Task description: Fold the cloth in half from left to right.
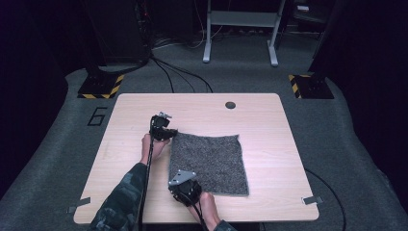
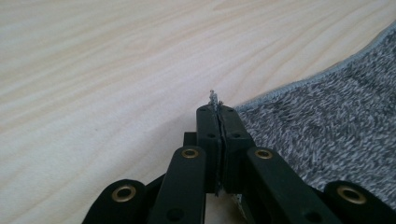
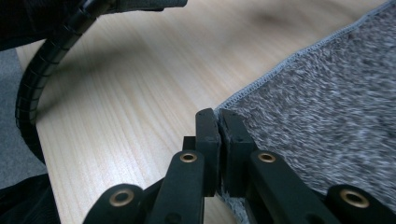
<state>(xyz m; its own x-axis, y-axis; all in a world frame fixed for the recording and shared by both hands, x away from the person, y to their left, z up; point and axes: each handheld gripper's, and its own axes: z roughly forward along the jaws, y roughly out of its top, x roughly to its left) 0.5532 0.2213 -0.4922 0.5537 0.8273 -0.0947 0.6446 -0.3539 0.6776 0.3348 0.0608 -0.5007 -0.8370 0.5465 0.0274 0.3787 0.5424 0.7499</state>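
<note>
Grey cloth (image 1: 208,163) lies flat on the wood worktop (image 1: 269,120), a bit to 3 o'clock of centre. In the high view, the left claw (image 1: 169,134) sits at the cloth's 11 o'clock corner and the right claw (image 1: 182,185) at its 7 o'clock corner, both w/ hands behind. The left gripper view adds detail: the left claw (image 2: 217,108) is clamped on the cloth (image 2: 336,130) corner, w/ fibres poking out at the tip. In the right gripper view, the right claw (image 3: 219,114) is pressed together on the cloth (image 3: 327,107) hem, and a ribbed cable (image 3: 42,70) curves at 10 o'clock.
</note>
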